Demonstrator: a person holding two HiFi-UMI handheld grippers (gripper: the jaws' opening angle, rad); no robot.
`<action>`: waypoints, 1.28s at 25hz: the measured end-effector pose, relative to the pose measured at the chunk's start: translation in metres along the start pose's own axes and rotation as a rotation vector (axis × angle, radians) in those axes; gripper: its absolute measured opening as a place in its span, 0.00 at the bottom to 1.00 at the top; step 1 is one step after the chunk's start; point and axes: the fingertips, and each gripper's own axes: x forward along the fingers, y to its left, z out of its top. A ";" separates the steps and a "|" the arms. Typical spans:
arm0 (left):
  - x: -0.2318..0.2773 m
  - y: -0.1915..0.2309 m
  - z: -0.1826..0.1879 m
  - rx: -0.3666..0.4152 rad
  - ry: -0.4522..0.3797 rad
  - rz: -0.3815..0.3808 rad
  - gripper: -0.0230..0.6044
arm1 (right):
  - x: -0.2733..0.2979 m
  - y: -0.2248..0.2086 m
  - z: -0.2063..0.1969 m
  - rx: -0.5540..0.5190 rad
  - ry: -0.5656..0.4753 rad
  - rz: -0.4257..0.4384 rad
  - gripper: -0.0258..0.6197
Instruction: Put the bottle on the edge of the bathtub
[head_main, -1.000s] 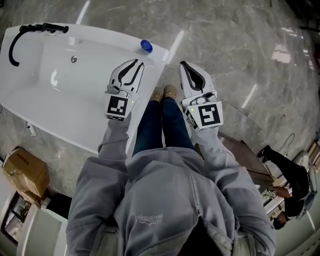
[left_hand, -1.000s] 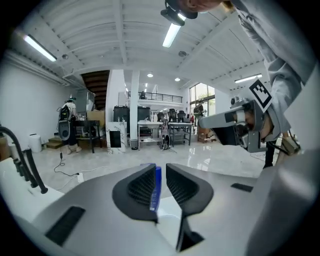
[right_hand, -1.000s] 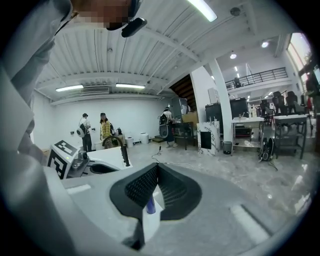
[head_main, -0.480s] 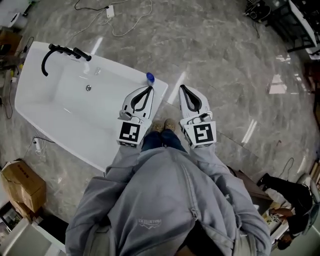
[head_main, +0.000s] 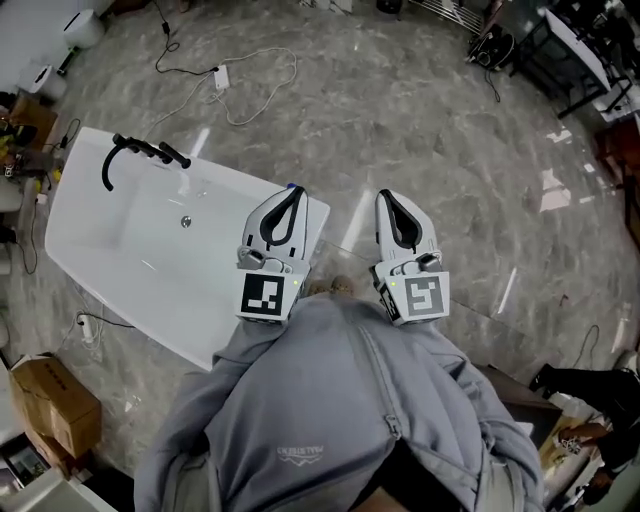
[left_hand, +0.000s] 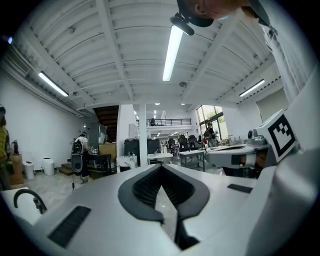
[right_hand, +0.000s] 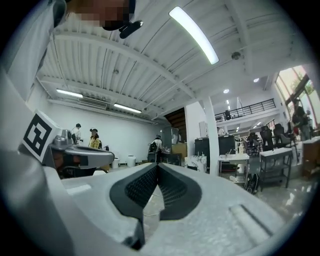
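Overhead, the white bathtub (head_main: 130, 250) lies on the marble floor (head_main: 420, 110), and the person stands just beside its short end, grey hoodie (head_main: 330, 410) filling the bottom of the head view. The left claw (head_main: 292, 192) is held over the corner of the bathtub nearest the person, level and clenched: in the left gripper view its dark pads meet at the tips with nothing between them. The right claw (head_main: 387, 197) is held off the bathtub, over bare floor beside that same corner, parallel to the left one. It is also clenched and empty, its pads touching at the tip in the right gripper view.

The bottle (head_main: 291, 186) stands on the bathtub's rim by that corner. Only a sliver of its blue cap shows past the tip of the left claw, and nothing grips it. Along the same rim, toward the bathtub's far end, sits the black faucet (head_main: 140, 152), with the drain (head_main: 185, 222) in the basin between faucet and corner. A cardboard box (head_main: 55, 405) rests on the floor off the bathtub's other long side, and a white power strip (head_main: 220, 76) with its cable lies beyond the faucet side, well apart from the rim.
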 end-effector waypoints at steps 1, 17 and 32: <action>0.000 -0.001 0.004 -0.009 -0.003 0.007 0.04 | -0.004 -0.003 0.008 -0.006 -0.007 -0.010 0.04; -0.006 -0.030 0.003 -0.028 0.026 -0.009 0.05 | -0.025 -0.008 0.011 0.051 -0.007 -0.002 0.04; -0.021 -0.038 0.002 -0.016 0.014 -0.023 0.05 | -0.036 0.007 0.009 0.053 0.004 0.008 0.04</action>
